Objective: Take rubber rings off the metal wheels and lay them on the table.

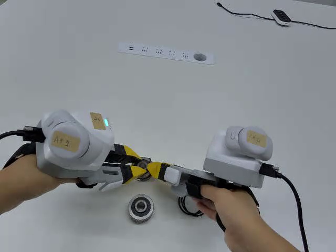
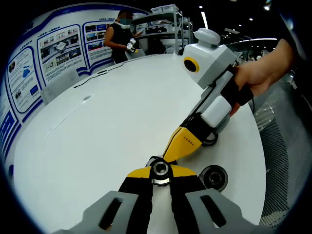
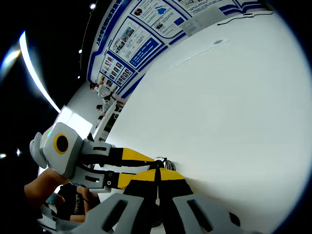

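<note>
My left gripper (image 1: 139,167) is shut on a small metal wheel (image 2: 160,169), held just above the white table (image 1: 173,105). From the right, my right gripper (image 1: 154,168) meets it tip to tip, its yellow jaws pressed together on the thin black rubber ring (image 3: 161,160) at the wheel's edge. In the left gripper view the right gripper (image 2: 171,148) comes in from the upper right. A second wheel (image 1: 141,207), still wearing its black ring, lies flat on the table in front of the grippers. Loose black rings (image 1: 187,206) lie under the right hand.
A white power strip (image 1: 166,53) lies across the far middle of the table. A black-and-white device with a cable (image 1: 281,17) sits at the far right corner. The table edge (image 2: 261,146) runs close behind the right hand. A person (image 2: 121,36) stands far off.
</note>
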